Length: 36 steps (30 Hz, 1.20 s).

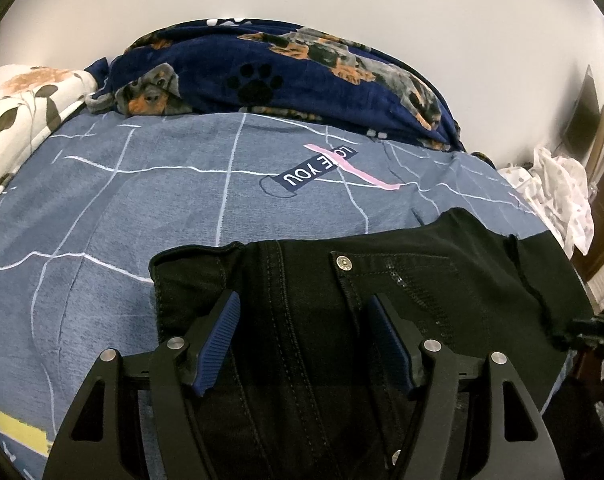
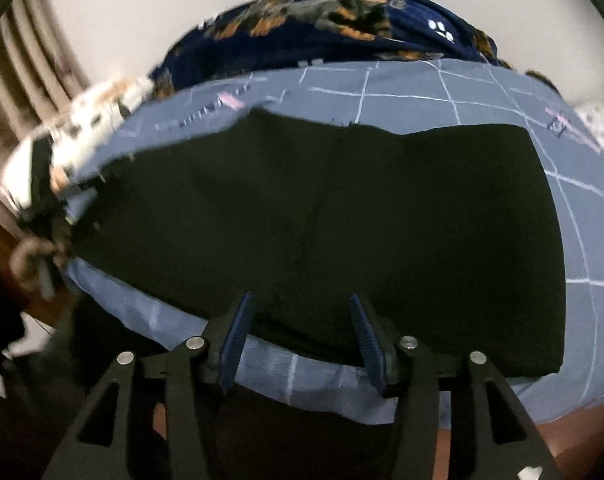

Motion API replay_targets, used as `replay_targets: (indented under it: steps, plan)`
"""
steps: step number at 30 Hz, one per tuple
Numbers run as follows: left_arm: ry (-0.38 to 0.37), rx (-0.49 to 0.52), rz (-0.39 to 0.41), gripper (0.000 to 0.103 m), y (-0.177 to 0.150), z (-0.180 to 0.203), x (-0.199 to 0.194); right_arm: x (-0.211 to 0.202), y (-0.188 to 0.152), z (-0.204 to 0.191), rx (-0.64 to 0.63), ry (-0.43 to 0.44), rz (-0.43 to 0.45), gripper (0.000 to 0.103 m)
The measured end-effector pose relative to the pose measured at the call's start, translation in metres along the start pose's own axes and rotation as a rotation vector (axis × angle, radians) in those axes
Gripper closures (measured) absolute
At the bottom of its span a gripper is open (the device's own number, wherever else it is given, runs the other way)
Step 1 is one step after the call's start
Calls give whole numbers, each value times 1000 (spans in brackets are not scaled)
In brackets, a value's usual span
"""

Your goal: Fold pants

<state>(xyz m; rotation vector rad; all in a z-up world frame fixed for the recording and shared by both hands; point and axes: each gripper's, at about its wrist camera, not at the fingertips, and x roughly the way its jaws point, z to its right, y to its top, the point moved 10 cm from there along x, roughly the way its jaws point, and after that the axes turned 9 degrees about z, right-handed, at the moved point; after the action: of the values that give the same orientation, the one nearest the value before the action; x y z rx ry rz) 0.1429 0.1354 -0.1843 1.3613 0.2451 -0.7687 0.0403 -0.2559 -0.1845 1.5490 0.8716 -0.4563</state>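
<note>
Black pants (image 1: pixel 382 280) lie folded on the bed (image 1: pixel 102 200). Left gripper (image 1: pixel 306 312) straddles the waistband, jaws released; right gripper (image 2: pixel 300 312) likewise spread (nothing clasped). Next fold needs fresh grips.

your surface is a bed (image 1: pixel 102 200) under a blue-grey sheet with white grid lines; the black pants (image 1: pixel 382 280) lie flat on its near part, a navy dog-print blanket (image 1: pixel 302 76) is heaped along the far edge, and a floral pillow (image 1: pixel 26 108) sits at the far left

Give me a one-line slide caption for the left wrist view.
Open left gripper poised over the waistband of black pants on a blue checked bedsheet.
</note>
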Motion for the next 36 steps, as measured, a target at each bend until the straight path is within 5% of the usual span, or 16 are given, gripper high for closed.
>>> replay_targets:
  steps: [8, 12, 17, 28, 36]
  plan:
    - [-5, -5, 2, 35, 0, -3, -2, 15, -10, 0, -128, -94, -23, 51]
    - [-9, -9, 4, 35, 0, -1, -2, 17, -10, 7, -103, -100, -23, 64]
    - [-11, -12, 5, 34, 0, -3, -3, 12, -4, 25, 137, 17, -39, 90]
    - [-15, -14, 7, 34, 0, -6, -5, 6, 0, 36, 454, 196, -11, 95]
    - [-17, -15, 8, 34, 0, -7, -6, 3, 19, 20, 470, 268, 22, 95]
